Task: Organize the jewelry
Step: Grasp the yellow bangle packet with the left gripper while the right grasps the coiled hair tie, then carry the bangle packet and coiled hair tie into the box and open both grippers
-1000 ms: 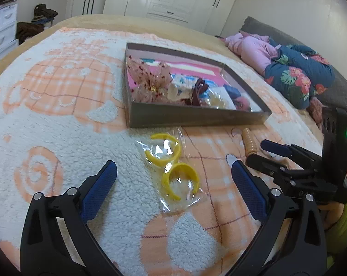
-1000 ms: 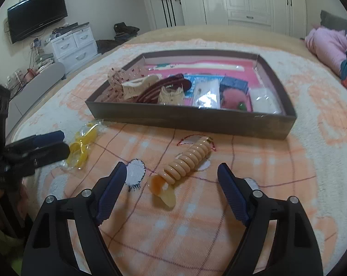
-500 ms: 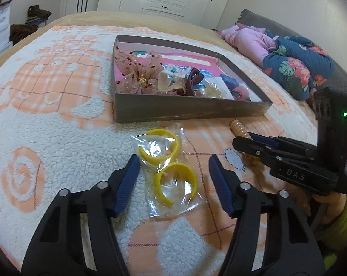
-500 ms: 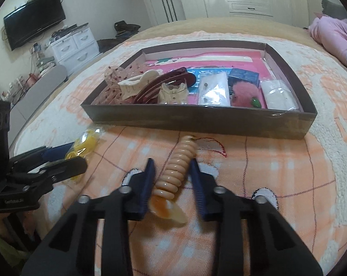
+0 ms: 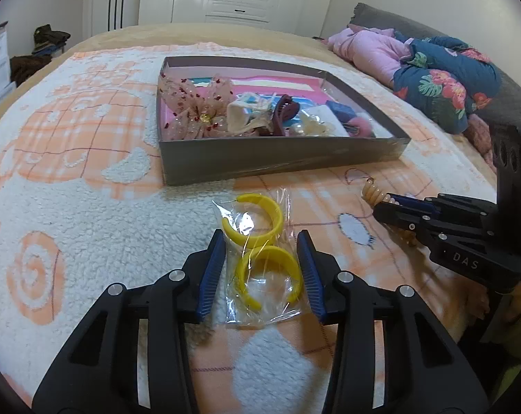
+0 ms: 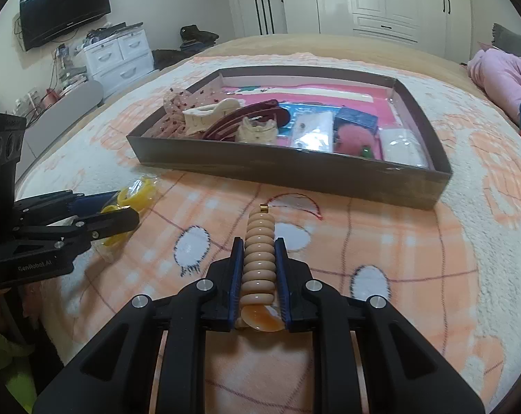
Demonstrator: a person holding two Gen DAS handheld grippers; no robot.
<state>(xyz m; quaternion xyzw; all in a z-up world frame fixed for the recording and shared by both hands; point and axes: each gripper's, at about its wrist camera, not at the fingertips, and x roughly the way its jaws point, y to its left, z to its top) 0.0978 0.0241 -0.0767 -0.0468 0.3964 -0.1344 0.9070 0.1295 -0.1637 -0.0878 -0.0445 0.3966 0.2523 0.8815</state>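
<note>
Squeezing in on the clear bag of yellow hoop earrings point(image 5: 262, 262) with the left gripper point(image 5: 262, 269), jaws narrow around the plastic, possibly touching, hard to tell; pinching the peach ribbed hair clip point(image 6: 259, 262) tight in the right gripper point(image 6: 259, 276); both sitting on the orange plaid blanket point(image 5: 88, 207), just in front of the grey tray point(image 5: 281, 162) holding other hair accessories.

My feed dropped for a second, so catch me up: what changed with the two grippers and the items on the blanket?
Both grippers closed in from wide open. The left gripper now brackets the bag of yellow hoop earrings; contact is unclear. The right gripper has clamped onto the beige ribbed hair clip. Bag, clip and the grey box lie where they were on the blanket.
</note>
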